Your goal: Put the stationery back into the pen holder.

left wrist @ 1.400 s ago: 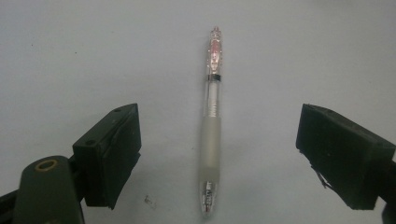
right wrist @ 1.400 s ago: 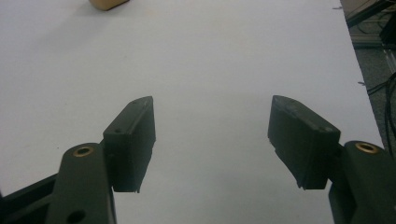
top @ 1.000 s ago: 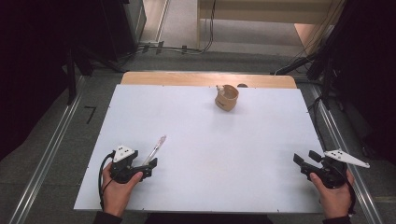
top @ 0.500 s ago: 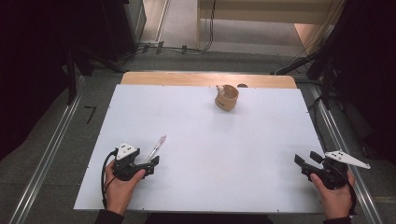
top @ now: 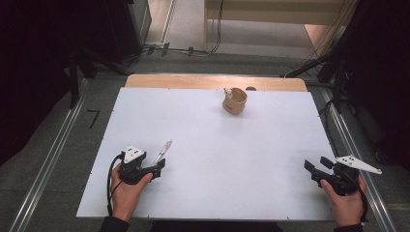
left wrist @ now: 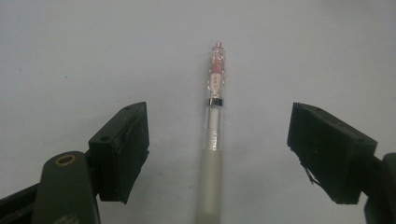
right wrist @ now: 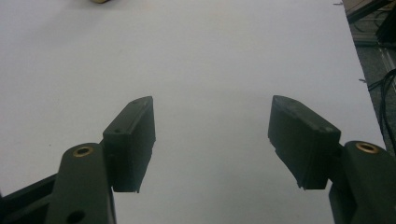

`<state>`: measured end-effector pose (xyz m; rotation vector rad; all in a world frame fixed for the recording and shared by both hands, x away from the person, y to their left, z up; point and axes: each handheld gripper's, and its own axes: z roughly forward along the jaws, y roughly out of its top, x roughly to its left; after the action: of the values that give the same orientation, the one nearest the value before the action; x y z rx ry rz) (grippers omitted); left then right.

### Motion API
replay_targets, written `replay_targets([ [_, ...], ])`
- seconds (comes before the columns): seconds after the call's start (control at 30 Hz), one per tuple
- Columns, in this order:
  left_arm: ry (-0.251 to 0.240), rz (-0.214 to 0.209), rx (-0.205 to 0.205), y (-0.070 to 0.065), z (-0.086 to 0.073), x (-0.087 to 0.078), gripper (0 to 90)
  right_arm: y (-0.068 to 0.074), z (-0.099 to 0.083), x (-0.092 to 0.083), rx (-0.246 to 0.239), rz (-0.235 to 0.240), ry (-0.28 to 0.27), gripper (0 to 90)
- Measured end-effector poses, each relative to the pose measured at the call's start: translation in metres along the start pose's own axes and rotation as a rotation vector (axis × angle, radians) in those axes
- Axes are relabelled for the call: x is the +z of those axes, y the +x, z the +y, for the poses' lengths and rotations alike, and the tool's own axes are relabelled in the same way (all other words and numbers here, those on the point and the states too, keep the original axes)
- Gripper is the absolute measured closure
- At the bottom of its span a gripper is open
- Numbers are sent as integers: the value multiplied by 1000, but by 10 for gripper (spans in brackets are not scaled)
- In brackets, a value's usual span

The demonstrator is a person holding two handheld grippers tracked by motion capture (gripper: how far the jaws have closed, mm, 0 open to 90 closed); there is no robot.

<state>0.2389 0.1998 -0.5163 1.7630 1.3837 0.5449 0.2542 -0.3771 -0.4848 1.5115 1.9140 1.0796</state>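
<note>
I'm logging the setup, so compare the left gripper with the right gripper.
The left gripper has a clear pen lying between its jaws, untouched; the right gripper has bare white table between its jaws. The left gripper's jaws have just been closing a little around the pen. In the high view the left sits near the table's front left, the right at its front right edge. Both are open.

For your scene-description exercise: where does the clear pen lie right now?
In the high view the pen lies on the white table, near-left, between the open jaws of the left gripper, far from the wooden cup.
</note>
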Motion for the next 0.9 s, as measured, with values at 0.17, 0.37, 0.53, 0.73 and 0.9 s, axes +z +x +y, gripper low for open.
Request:
replay_targets([
  [0.17,-2,12,8,-1,0,1,250,0,0,0,-2,1,0,305],
  [0.37,-6,22,19,-2,1,3,284,1,0,0,-6,-2,-1,305],
  [0.53,-4,24,24,-3,1,5,322,1,0,0,-7,-2,1,304],
  [0.73,-3,33,38,-4,1,7,381,2,0,1,-11,-1,-2,303],
  [0.9,-6,36,43,-4,1,8,422,2,0,0,-7,-3,1,303],
])
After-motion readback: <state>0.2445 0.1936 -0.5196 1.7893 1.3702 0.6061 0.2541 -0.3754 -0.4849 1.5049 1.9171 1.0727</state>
